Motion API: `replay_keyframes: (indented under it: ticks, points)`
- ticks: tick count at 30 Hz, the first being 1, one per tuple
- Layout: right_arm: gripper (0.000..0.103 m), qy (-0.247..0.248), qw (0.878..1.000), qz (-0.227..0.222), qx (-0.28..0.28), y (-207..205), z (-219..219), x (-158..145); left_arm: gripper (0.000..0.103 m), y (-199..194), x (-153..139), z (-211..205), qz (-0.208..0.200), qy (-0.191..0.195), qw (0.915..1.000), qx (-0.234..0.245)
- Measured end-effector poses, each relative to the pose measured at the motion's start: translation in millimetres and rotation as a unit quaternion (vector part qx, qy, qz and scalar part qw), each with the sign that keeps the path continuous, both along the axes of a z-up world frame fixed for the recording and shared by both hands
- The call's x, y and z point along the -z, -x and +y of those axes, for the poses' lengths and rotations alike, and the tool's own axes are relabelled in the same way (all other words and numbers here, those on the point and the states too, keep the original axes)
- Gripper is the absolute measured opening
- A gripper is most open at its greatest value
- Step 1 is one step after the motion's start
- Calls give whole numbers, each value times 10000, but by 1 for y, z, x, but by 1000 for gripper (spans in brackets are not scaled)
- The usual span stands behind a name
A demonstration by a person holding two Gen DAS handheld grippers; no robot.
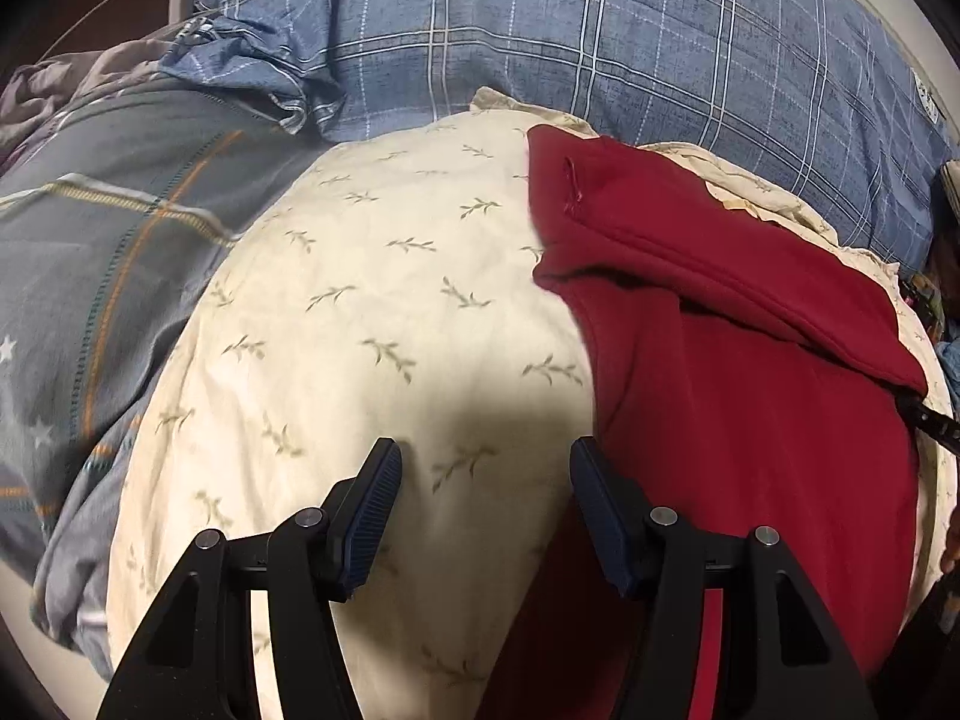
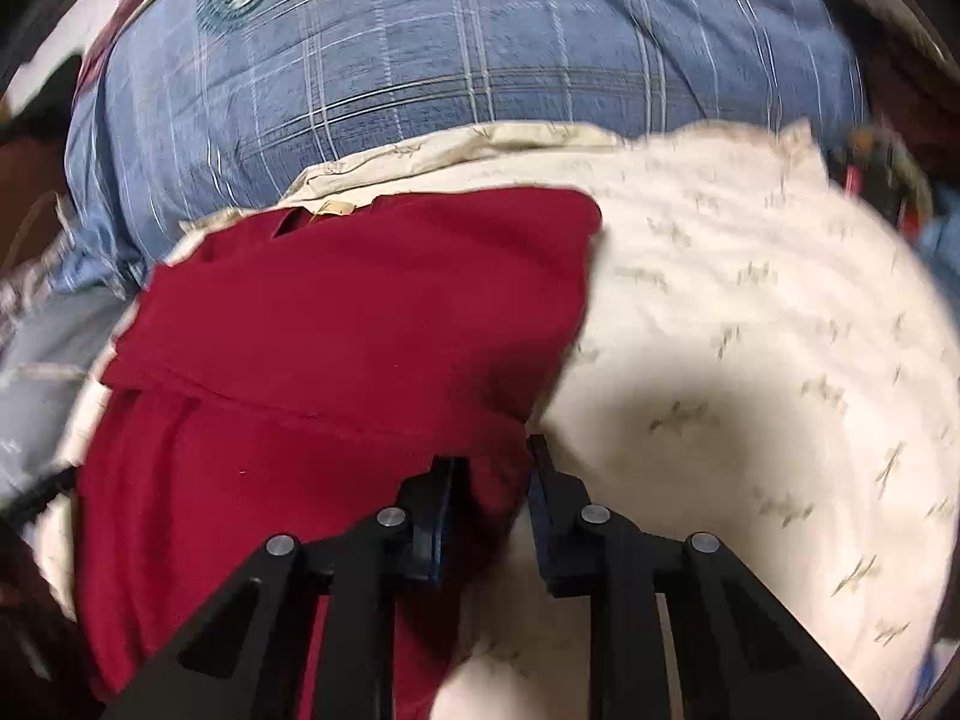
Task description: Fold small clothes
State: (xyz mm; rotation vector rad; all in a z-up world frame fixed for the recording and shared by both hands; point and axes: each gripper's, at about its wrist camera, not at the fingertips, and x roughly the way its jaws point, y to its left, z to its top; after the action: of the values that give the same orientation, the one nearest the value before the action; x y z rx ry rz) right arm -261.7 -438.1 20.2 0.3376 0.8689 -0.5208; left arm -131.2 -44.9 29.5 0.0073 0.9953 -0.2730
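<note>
Garment: I see the red garment on the cream leaf-print pillow, long axis running away from me, top folded over.
Left gripper: spread, empty.
Right gripper: pinching the garment's edge.

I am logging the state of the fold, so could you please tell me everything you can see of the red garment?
The red garment is a deep red, soft, fleece-like fabric with no print. It lies on the cream leaf-print pillow, its upper part folded over in a flap with a stitched hem; a small slit shows near the top edge. The right gripper is shut on a bunch of its edge. The left gripper is open beside its other edge, holding nothing.
</note>
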Motion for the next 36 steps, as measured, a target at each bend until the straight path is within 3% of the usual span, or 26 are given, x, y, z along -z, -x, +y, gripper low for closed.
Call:
replay_keyframes:
  ticks: [3,4,5,16,28,31,36]
  points:
    - [44,-286,9993,-178,-128,15,12,-7,58,12,-2,4,-103,-88,9999,-53]
    - [56,-334,9991,-181,-173,18,16,-7,58,16,-2,5,-118,-100,9999,-71]
    - [59,-364,9990,-154,-230,22,22,-7,58,20,-1,5,-117,-102,9999,-73]
    - [65,-630,9944,286,-801,56,89,20,58,55,-9,10,-145,-171,9997,92]
    - [73,-721,9910,557,-984,67,114,23,58,86,-12,26,52,3,9995,320]
    - [75,-769,9882,620,-1171,75,122,24,64,96,-10,36,158,92,9988,461]
    - [75,-939,9866,616,-1182,92,124,30,66,101,-2,53,465,225,9979,382]
